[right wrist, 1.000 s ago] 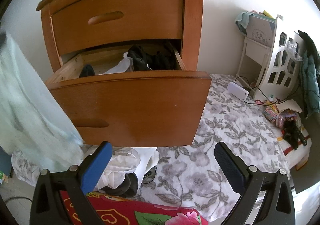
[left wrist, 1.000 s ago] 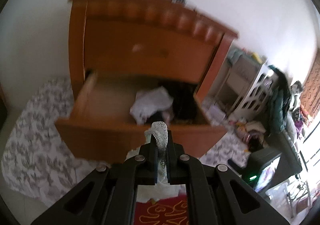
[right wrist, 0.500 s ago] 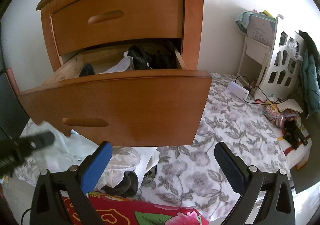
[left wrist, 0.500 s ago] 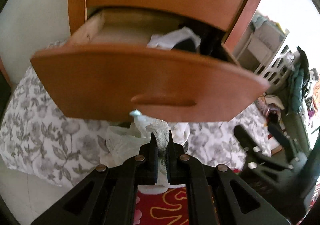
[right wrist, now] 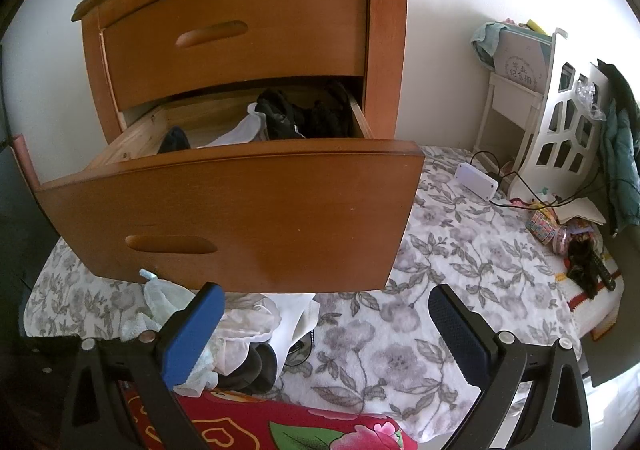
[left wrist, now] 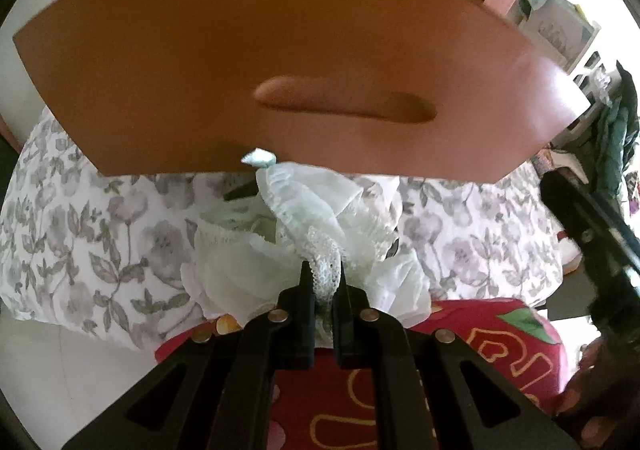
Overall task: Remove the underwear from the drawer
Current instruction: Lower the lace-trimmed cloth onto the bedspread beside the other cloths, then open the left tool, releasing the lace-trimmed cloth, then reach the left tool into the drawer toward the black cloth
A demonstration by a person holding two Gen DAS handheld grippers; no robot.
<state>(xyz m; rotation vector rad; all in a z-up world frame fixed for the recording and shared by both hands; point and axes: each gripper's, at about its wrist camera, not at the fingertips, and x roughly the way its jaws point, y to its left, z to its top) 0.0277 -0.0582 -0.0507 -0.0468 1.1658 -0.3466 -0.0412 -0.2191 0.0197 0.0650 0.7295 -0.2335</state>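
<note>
My left gripper (left wrist: pixel 323 277) is shut on the lace edge of a pale white underwear (left wrist: pixel 320 226), which lies bunched on a pile of light garments (right wrist: pixel 240 326) below the open drawer front (left wrist: pixel 288 62). In the right wrist view the lower drawer (right wrist: pixel 240 206) of the wooden nightstand stands pulled out. Black clothes (right wrist: pixel 304 114) and a white piece (right wrist: pixel 240 130) lie inside it. My right gripper (right wrist: pixel 324 334) hangs open in front of the drawer with nothing between its blue pads (right wrist: pixel 192 334).
A floral grey-and-white sheet (right wrist: pixel 440 270) covers the surface under the drawer. A red patterned cushion (right wrist: pixel 280 426) lies at the near edge. To the right are a white power strip (right wrist: pixel 478 180), a white shelf (right wrist: pixel 560 122), a hanging jacket and small clutter.
The left gripper has come down from above the drawer to below its front, carrying the white underwear onto the pile. The right gripper has stayed still and open.
</note>
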